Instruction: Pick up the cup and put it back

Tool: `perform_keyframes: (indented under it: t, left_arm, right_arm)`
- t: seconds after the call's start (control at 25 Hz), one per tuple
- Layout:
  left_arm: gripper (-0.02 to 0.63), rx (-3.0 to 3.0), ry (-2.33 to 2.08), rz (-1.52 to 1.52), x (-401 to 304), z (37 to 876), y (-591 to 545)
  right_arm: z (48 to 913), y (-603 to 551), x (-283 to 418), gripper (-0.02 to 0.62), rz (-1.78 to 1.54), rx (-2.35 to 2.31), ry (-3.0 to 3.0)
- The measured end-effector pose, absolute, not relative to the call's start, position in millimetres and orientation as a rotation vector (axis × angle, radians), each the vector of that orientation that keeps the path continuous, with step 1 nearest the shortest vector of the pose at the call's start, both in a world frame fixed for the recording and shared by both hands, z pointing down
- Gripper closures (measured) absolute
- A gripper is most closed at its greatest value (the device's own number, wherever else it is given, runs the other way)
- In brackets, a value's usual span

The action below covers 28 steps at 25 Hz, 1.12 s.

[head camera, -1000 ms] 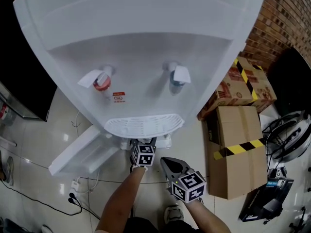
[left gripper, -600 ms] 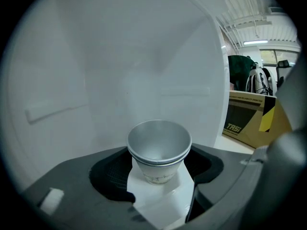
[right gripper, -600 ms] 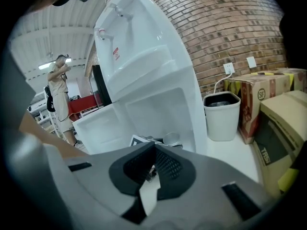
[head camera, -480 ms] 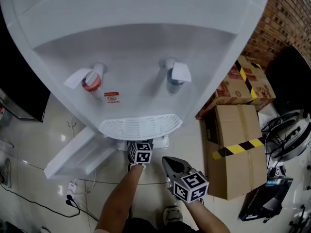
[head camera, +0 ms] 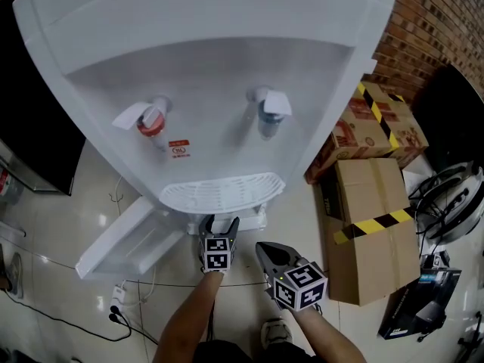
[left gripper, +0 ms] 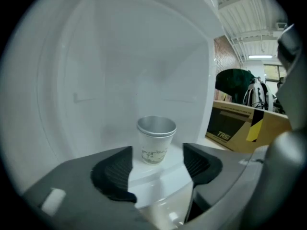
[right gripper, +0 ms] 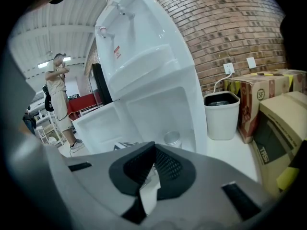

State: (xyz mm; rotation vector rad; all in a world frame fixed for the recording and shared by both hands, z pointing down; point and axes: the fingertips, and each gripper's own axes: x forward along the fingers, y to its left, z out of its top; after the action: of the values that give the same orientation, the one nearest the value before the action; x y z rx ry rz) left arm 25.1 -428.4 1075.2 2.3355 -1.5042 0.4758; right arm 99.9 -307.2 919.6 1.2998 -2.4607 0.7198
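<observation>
Close beneath you, at six o'clock in the head view, your left gripper [head camera: 220, 224] points into the foot of the tall white plastic water dispenser [head camera: 204, 66]. Your right gripper [head camera: 266, 254] hangs just beside it, at its four o'clock. The right jaws are pressed together on nothing. The left jaws are opening, with both ribbed pads bare.

Straight ahead of the left jaws, at twelve o'clock, the small white paper cup [left gripper: 156, 145] stands upright on the white shelf [left gripper: 158, 176] of the dispenser's open lower compartment. It has a silvery lining and sits just past the pad tips. It lines up with the gap between them, and neither pad touches it.

Expect it to be very light and thin-walled, easy to crush or tip. A doubled rim suggests two cups nested together, which would make it a little stiffer. Take it by the middle of the wall, below the rim, with one pad at nine o'clock and one at three, and squeeze gently. Keep it level, since you cannot see whether it holds anything.

Beyond the compartment wall, at two o'clock, sits a brown cardboard box [left gripper: 235, 128] with yellow-and-black tape.
</observation>
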Motion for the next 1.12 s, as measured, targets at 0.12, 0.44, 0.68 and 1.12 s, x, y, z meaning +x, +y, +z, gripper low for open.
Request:
perform_keyframes:
  t: [0.12, 0.44, 0.68, 1.12]
  left_arm:
    - [0.504, 2.422, -1.488, 0.372, 25.9, 1041.8, -409.4]
    - [0.606, 2.403, -1.557, 0.336, 2.2, 979.1, -379.7]
    - [0.606, 2.304, -1.540, 0.405, -22.0, 913.0, -335.4]
    - [0.606, 2.173, -1.421, 0.497, -29.1, 681.4, -207.9]
  right_arm:
    - [917.4, -306.5, 97.7, 0.584, 0.712, 1.301, -2.464]
    - [906.9, -299.5, 91.7, 0.584, 0.723, 1.308, -2.446]
    - [862.5, -272.7, 92.9, 0.584, 0.777, 1.290, -2.358]
    - [662.1, -213.7, 71.2, 0.583, 0.836, 1.228, -2.217]
